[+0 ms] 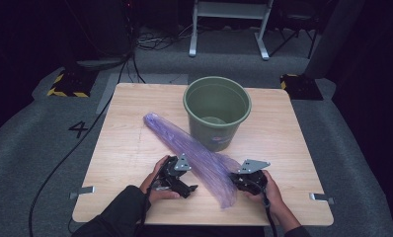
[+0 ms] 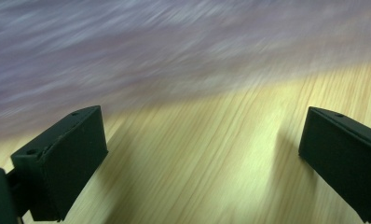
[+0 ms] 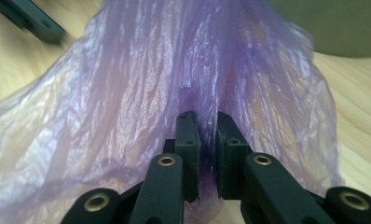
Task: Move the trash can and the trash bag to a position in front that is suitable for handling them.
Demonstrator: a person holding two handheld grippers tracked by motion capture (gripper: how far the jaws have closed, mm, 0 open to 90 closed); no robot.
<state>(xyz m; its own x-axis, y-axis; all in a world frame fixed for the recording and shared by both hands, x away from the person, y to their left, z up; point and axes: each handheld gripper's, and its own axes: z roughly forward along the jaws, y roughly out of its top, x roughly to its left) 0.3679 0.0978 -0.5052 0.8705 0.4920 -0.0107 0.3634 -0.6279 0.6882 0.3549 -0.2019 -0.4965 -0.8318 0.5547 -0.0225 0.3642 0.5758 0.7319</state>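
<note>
Where the light wooden square tabletop (image 1: 135, 123) occupies the centre of the high view, a long crumpled translucent purple plastic bag (image 1: 194, 153) lies diagonally across it, running from upper left of centre down to the lower middle. Item beside it: a round olive-green plastic bucket (image 1: 217, 111), upright at upper centre, the bag passing just in front of its base. Right gripper (image 1: 240, 178), lower right of centre: jaws drawn close together, pinching a fold of the bag's lower end, as its own view confirms. Left gripper (image 1: 187, 185), lower left of centre: jaws spread wide over bare wood, the bag just beyond them, untouched.
</note>
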